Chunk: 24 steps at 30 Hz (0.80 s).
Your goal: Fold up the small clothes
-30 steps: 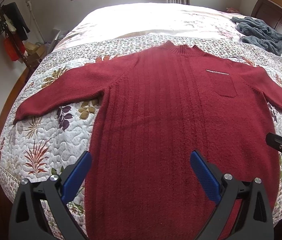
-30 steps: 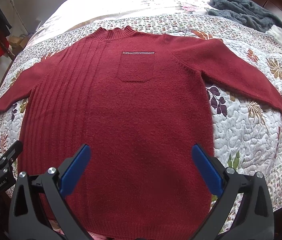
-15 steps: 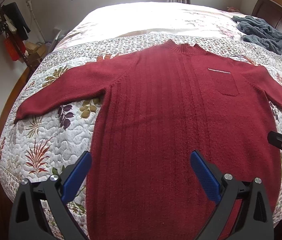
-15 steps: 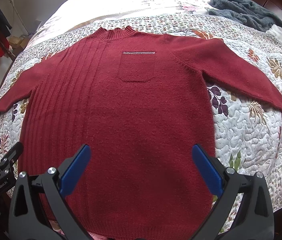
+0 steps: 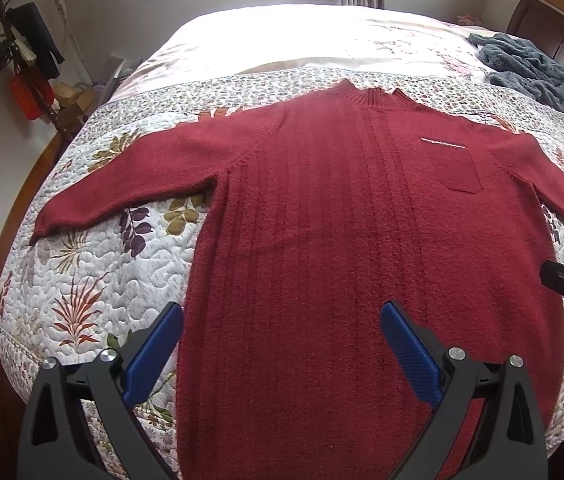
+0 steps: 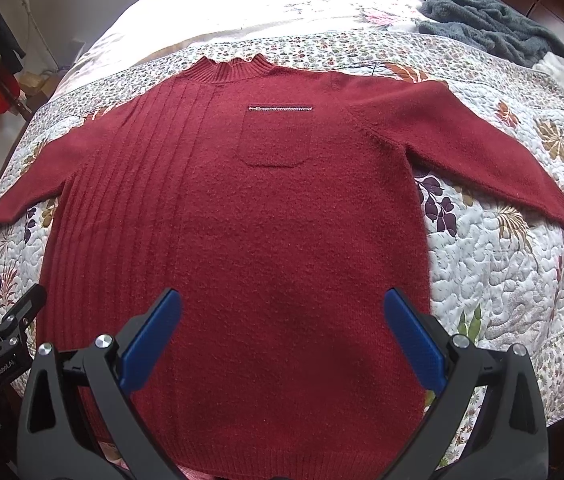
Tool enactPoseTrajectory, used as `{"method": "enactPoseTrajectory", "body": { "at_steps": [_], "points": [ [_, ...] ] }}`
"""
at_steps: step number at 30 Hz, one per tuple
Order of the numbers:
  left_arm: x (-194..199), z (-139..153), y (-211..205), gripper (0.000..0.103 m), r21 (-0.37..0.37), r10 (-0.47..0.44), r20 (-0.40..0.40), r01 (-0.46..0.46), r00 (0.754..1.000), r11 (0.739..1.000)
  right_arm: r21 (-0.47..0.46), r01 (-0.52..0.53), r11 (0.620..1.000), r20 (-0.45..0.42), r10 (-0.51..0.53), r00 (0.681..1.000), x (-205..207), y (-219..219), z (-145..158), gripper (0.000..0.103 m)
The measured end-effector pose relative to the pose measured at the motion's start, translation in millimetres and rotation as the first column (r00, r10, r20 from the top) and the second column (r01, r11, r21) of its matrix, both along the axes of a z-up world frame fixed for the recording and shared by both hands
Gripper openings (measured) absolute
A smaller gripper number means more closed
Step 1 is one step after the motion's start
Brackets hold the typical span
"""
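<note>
Both jaws stand wide apart with nothing between them. My left gripper (image 5: 282, 322) hangs above the ribbed half of the red sweater (image 5: 362, 240), its blue pads (image 5: 154, 352) spread so that one sits over the quilt (image 5: 82, 272) beside the sweater's edge and the other over the knit. My right gripper (image 6: 282, 308) hangs above the plain half, below the chest pocket (image 6: 274, 140), both pads over or just at the cloth.

I cannot tell from either view how high the fingertips sit above the fabric. From the left wrist camera the hem is cut off behind the gripper body, and the far sleeve runs out of frame; only a corner of the right gripper shows at the edge. From the right wrist camera I get the hem's ribbed band between the fingers and both sleeve cuffs, spread outward. Ahead of the jaws, past the collar, a grey blanket (image 6: 490, 20) lies crumpled near the headboard (image 6: 542, 4). Items hanging on the rack (image 5: 22, 60) off to the left are too small to make out.
</note>
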<state>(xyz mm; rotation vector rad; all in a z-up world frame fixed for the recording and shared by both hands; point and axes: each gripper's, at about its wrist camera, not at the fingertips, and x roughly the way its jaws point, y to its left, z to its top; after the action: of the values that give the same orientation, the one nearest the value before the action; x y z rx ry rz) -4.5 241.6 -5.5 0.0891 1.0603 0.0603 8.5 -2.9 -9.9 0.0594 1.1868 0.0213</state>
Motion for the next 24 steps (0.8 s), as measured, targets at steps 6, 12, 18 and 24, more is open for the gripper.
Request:
{"method": "enactPoseTrajectory", "body": {
  "at_steps": [6, 12, 18, 24],
  "points": [
    [0.2, 0.1, 0.4, 0.099, 0.000, -0.001, 0.002, 0.001, 1.000, 1.000, 0.003, -0.002, 1.000, -0.001, 0.002, 1.000, 0.2, 1.1, -0.7, 0.100],
    [-0.2, 0.6, -0.9, 0.099, 0.002, -0.004, 0.004, 0.004, 1.000, 1.000, 0.003, -0.002, 1.000, 0.000, 0.002, 1.000, 0.8, 2.1, -0.8, 0.100],
    [0.3, -0.3, -0.1, 0.099, -0.001, 0.004, -0.002, -0.004, 1.000, 1.000, 0.005, -0.002, 1.000, 0.002, 0.002, 1.000, 2.0, 1.8, -1.3, 0.100],
    [0.1, 1.4, -0.1, 0.099, 0.002, 0.007, 0.005, -0.007, 1.000, 1.000, 0.008, -0.001, 1.000, 0.007, 0.001, 1.000, 2.3, -0.2, -0.1, 0.100]
  ]
}}
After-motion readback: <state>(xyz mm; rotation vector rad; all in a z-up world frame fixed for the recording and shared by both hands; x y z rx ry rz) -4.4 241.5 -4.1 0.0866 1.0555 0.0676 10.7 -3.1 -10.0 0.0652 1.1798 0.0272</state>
